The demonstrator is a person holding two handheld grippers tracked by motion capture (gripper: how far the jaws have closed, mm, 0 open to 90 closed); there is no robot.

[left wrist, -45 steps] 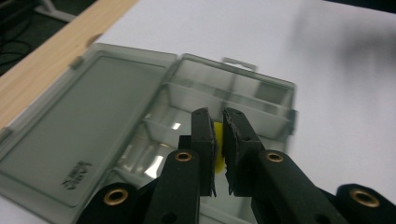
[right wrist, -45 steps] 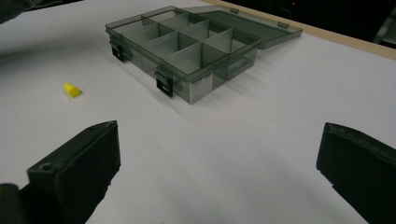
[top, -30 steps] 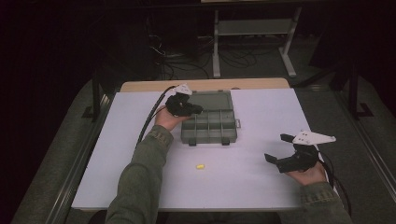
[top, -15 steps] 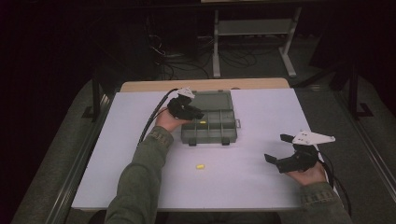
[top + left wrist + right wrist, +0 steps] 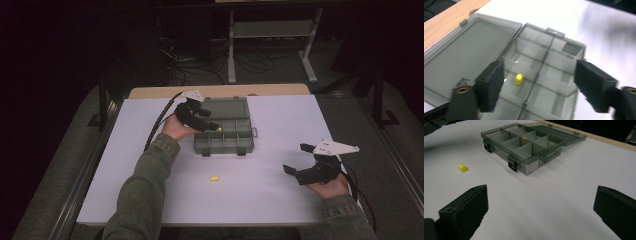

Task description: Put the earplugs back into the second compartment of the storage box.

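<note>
High view: the left gripper [image 5: 212, 125], centre frame, covers part of the open box [image 5: 226, 125]; its jaws have just opened. Left gripper view: blurred jaws wide, a yellow cap [image 5: 518, 79] lying free in a compartment. Right gripper view: right gripper [image 5: 541, 215] wide, empty; another cap [image 5: 463, 167] upper left

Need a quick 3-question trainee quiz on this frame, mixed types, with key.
1. True or false: the left gripper is clamped on a yellow piece.
2. How many yellow pieces are there, and where?
3. The organizer box lid is: A) open B) latched C) missing

Key:
1. False. Its jaws have just been opening; the piece in the box lies free in a compartment.
2. Two: one in the box, the loose piece on the table.
3. A
</note>
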